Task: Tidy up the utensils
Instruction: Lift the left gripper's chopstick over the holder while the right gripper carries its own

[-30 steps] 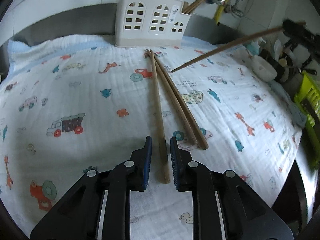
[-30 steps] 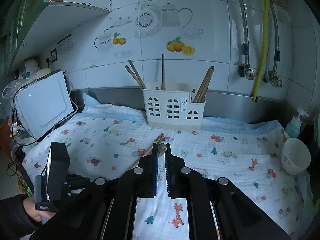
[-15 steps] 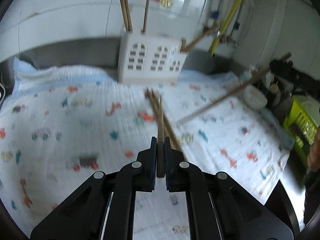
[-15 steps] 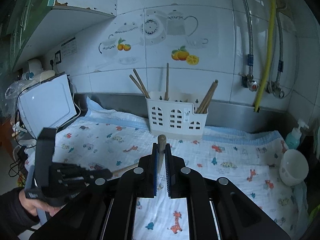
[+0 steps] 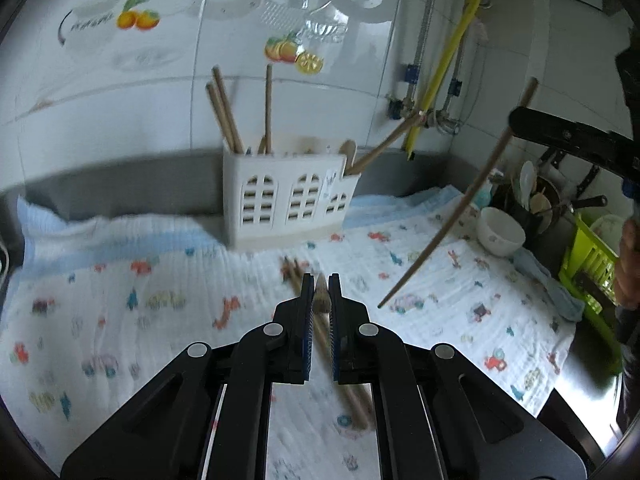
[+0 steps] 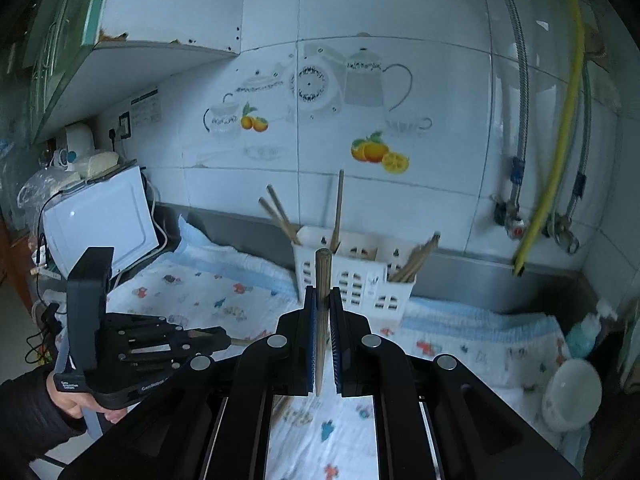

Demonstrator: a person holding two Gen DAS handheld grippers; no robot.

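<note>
While the left wrist view is blurring slightly, the left gripper (image 5: 320, 298) is pinching one brown wooden chopstick (image 5: 321, 303) between nearly closed blue-padded fingers above the printed white cloth (image 5: 160, 312). Two more wooden chopsticks (image 5: 340, 376) are lying beneath it. The white plastic utensil holder (image 5: 288, 200) is standing at the cloth's far edge, a white bowl (image 5: 500, 230) at its right edge.

In the right wrist view, the right gripper (image 6: 322, 320) is clamping a second wooden chopstick (image 6: 321, 280), pointing toward the holder.
</note>
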